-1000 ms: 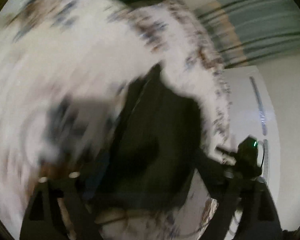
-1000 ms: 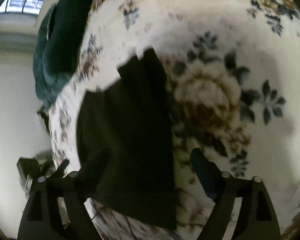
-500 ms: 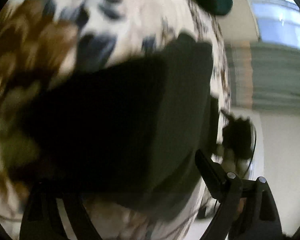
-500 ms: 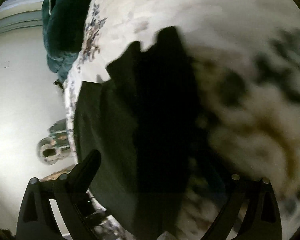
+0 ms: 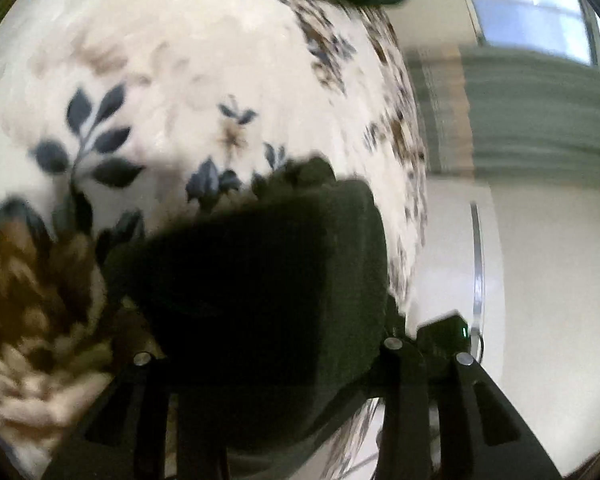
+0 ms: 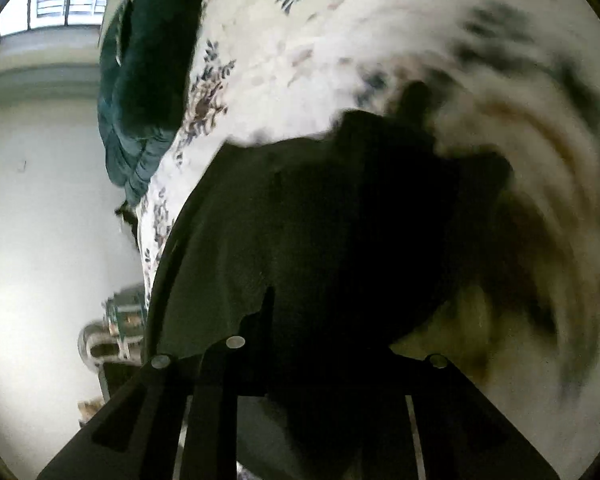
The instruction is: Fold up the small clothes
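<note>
Dark garment (image 5: 268, 288) on the flowered bedspread (image 5: 160, 60), now doubled over where a second ago it lay flatter and longer. Left gripper (image 5: 268, 364) and right gripper (image 6: 332, 352) both sit at its near edge; cloth hides the fingers, so their grip cannot be told. One fold appears nearly laid.

From the left wrist we look close along the tongs (image 5: 268, 364) over the floral bedspread (image 5: 172, 64) toward a window. Our right wrist view faces the same bedspread (image 6: 300, 48); both share the dark garment (image 5: 268, 264) (image 6: 340, 232).
</note>
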{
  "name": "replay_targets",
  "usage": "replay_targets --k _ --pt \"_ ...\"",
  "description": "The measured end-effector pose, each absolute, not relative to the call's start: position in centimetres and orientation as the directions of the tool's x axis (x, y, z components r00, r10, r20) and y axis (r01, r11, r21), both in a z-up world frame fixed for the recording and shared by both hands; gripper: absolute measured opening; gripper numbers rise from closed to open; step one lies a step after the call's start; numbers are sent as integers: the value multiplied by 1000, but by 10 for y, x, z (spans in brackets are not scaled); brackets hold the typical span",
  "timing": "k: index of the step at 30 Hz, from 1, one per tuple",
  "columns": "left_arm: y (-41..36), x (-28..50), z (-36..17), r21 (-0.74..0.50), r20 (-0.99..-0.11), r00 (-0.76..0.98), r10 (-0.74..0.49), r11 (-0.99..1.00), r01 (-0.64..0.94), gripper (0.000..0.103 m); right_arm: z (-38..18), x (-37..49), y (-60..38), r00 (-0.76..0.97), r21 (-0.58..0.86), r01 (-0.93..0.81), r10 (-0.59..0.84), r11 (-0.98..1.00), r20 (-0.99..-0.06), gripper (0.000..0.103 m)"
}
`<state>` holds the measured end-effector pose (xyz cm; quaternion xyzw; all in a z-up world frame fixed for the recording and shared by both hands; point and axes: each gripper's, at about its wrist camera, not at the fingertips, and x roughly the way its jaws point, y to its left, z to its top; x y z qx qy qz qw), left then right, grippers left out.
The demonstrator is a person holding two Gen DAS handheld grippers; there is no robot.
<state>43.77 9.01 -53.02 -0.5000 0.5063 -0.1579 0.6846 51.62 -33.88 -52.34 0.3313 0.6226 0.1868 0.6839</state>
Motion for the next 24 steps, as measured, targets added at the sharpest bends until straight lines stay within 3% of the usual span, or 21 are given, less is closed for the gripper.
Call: replay_targets --k 4,5,6,9,10,14,21,24 --pt "82 429 -540 -842 -535 264 -803 477 -253 36 -494 402 -341 212 649 245 613 720 -761 19" --pt "77 425 -549 -833 -544 200 -815 496 -246 41 -493 375 -338 213 632 262 595 729 -775 19" --pt "71 420 -562 -807 -576 136 -806 534 -253 54 -494 347 -333 209 607 284 569 743 -795 19" --pt "65 402 -593 -752 -634 74 -770 591 -292 72 -526 290 -326 156 548 378 533 746 -832 21" --pt "65 399 -599 -755 -628 88 -773 578 -309 72 -538 279 -328 143 542 414 536 731 -832 22" --pt "65 390 -581 -750 -645 163 -746 577 -324 74 -554 264 -354 107 527 503 556 685 -825 54" --pt "78 363 -520 -674 -739 261 -622 670 -310 75 -484 263 -410 103 472 445 481 761 -871 60" --pt "87 372 -528 -670 -742 299 -600 677 -305 75 -464 307 -417 139 478 350 459 806 -877 65"
